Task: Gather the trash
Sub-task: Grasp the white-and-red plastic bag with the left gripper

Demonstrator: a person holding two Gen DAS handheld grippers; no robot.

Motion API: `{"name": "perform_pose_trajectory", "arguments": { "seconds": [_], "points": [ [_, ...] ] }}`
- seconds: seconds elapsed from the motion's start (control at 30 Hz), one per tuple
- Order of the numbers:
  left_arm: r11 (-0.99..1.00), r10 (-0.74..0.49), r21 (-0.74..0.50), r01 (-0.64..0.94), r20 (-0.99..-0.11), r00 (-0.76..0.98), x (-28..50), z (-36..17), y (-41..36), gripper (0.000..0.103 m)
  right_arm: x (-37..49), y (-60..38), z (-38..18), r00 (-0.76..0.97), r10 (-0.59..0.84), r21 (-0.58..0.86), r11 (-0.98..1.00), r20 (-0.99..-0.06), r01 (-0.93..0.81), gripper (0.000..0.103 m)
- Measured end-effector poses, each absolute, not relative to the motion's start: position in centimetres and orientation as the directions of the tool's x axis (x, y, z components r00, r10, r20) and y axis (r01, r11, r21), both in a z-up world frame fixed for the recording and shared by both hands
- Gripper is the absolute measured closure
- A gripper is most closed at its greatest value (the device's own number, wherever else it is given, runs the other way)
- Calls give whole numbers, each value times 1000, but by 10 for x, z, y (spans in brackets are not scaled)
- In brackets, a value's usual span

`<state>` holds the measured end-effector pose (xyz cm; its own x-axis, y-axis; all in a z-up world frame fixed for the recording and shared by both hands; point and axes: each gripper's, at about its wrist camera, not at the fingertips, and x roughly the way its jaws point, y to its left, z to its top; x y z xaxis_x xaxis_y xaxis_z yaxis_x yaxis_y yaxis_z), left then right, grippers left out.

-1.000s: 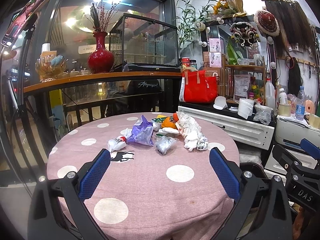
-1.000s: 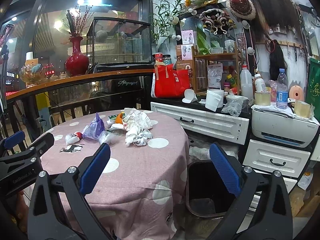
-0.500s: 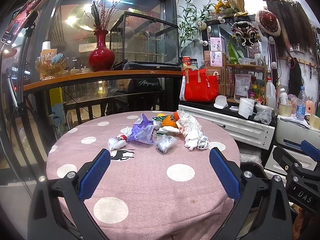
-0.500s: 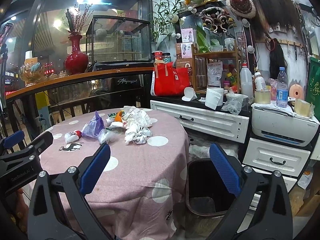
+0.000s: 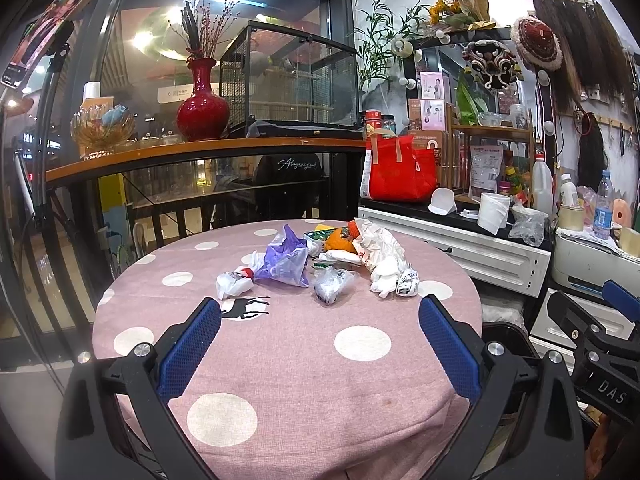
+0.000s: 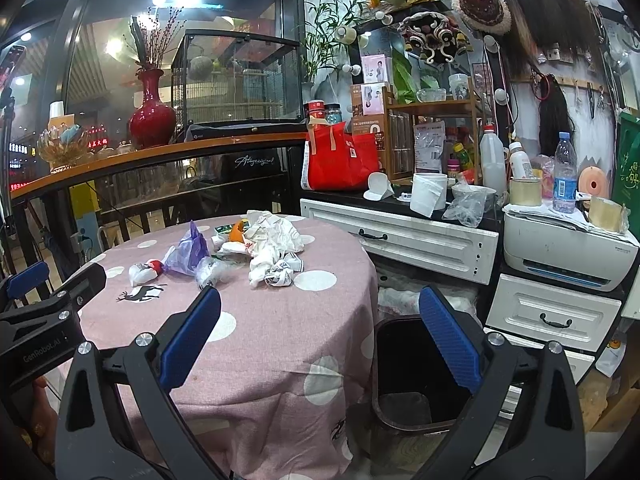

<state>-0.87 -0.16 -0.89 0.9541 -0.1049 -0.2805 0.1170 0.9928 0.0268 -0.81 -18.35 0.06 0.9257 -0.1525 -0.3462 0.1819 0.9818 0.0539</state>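
Left gripper [image 5: 320, 344] and right gripper [image 6: 320, 338] hover side by side, jaws spread wide, seemingly empty.

The table [image 5: 280, 360] wears a dusty pink cloth with white polka dots and a small black deer print [image 5: 245, 307]. Among the litter lie a purple bag [image 5: 285, 264], an orange wrapper [image 5: 339, 242], white crumpled paper [image 5: 380, 254] and a clear plastic wad [image 5: 331, 285]. Both tongs [image 5: 319, 354] [image 6: 319, 350] are black with blue textured pads. The bin [image 6: 416, 376] is black; behind stand a red vase [image 5: 203, 110] and a red bag [image 5: 400, 174].
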Motion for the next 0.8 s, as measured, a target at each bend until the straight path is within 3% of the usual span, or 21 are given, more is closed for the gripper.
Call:
{"name": "perform_pose_trajectory", "arguments": {
  "seconds": [0.17, 0.53, 0.8],
  "points": [
    [992, -106, 32, 123, -332, 937, 3, -18, -2, 5, 5, -185, -7, 903, -147, 42, 983, -405, 179, 5],
    [978, -204, -94, 187, -619, 759, 66, -62, 20, 5, 73, -197, -42, 782, -22, 43, 997, -622, 63, 5],
    [973, -215, -97, 208, -702, 678, 116, -71, 40, 6, 130, -189, -50, 711, 104, 95, 994, -695, -53, 5]
  ]
}}
